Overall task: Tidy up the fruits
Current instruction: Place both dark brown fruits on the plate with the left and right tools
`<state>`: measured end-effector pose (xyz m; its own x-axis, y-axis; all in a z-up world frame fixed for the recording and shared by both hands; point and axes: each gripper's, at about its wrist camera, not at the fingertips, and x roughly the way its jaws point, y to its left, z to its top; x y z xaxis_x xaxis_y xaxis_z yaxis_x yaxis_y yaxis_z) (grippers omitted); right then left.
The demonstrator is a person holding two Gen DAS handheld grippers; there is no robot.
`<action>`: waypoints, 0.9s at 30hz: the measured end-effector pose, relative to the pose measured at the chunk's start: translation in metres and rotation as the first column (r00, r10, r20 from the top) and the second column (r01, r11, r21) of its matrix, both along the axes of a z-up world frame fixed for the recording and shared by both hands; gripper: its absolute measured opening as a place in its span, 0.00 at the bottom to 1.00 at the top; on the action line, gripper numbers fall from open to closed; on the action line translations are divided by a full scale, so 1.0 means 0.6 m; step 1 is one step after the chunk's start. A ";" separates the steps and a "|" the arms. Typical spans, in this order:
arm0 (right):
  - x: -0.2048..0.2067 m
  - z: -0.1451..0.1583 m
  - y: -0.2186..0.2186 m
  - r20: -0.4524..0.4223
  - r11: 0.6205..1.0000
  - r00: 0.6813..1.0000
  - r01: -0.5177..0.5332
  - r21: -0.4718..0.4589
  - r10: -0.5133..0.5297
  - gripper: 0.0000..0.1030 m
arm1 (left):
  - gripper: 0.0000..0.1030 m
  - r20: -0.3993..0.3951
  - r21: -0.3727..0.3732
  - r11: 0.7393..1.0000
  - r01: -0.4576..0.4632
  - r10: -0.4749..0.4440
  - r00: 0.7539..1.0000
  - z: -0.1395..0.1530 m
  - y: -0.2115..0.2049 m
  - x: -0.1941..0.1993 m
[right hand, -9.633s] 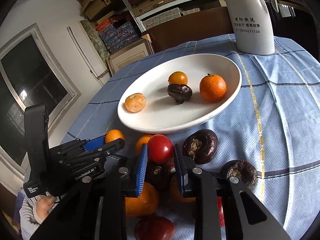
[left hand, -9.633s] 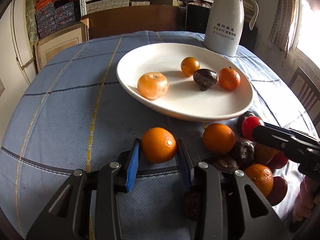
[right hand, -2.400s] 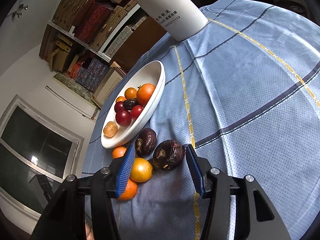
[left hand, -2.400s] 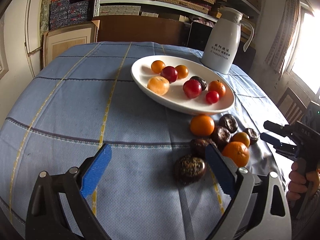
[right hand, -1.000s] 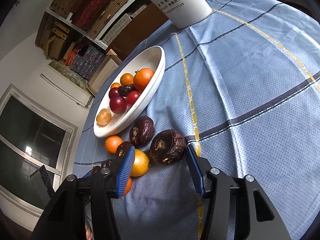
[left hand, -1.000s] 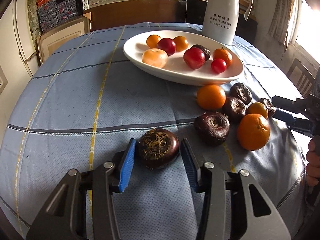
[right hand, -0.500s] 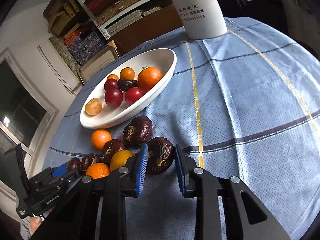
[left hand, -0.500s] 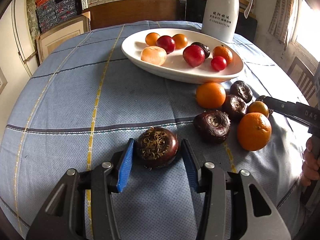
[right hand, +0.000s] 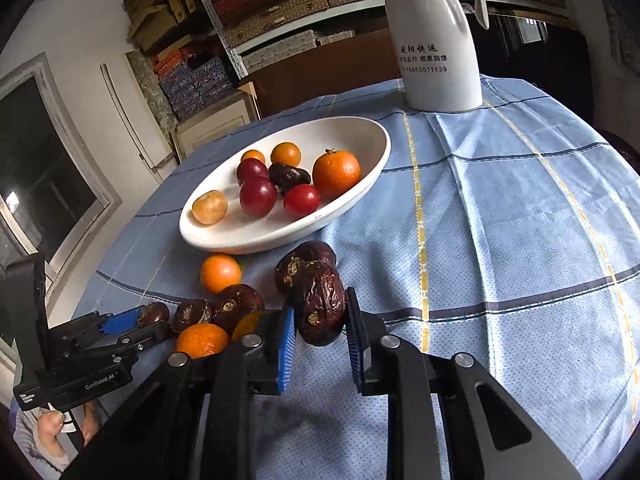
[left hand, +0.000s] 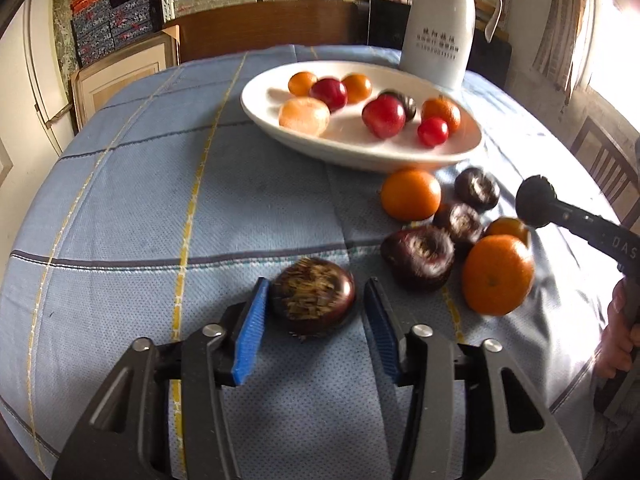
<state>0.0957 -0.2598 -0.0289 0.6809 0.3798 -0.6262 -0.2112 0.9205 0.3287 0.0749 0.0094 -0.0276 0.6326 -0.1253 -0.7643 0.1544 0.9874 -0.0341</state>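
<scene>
My left gripper [left hand: 314, 312] is shut on a dark brown water chestnut [left hand: 312, 295], held just over the blue cloth. My right gripper [right hand: 320, 326] is shut on another dark wrinkled chestnut [right hand: 320, 307], lifted above the table; it also shows in the left wrist view [left hand: 535, 200]. A white oval plate [left hand: 400, 156] holds several oranges, red fruits and one dark chestnut; it also shows in the right wrist view [right hand: 360, 188]. Loose oranges [left hand: 498, 274] and chestnuts [left hand: 420, 258] lie on the cloth in front of the plate.
A white thermos jug [left hand: 438, 24] stands behind the plate, also in the right wrist view [right hand: 436, 40]. The round table has a blue checked cloth [left hand: 140, 200]. Shelves with boxes [right hand: 260, 20] stand behind. A chair [left hand: 604, 160] is at the right.
My right gripper has lifted its chestnut off the cloth and up, away from the pile. My left gripper stays shut on its chestnut and has moved slightly forward.
</scene>
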 end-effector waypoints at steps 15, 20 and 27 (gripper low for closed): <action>0.022 0.057 -0.004 0.082 0.999 0.996 0.014 0.037 -0.017 0.23 | 0.52 0.135 -0.023 0.999 0.041 -0.037 0.990 0.106 -0.001 0.021; 0.032 0.023 -0.004 0.023 0.999 1.000 0.013 0.047 -0.014 0.23 | 0.63 0.081 0.087 0.996 0.016 -0.023 0.996 0.043 0.012 -0.021; 0.026 0.019 -0.009 0.030 0.999 0.999 0.027 0.045 -0.028 0.23 | 0.64 0.000 0.128 0.991 0.042 -0.042 0.999 -0.004 0.003 0.000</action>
<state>0.1112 -0.2653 -0.0178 0.7100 0.3878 -0.5878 -0.1964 0.9106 0.3636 0.0749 0.0110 -0.0301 0.6308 -0.0533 -0.7741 0.1961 0.9762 0.0925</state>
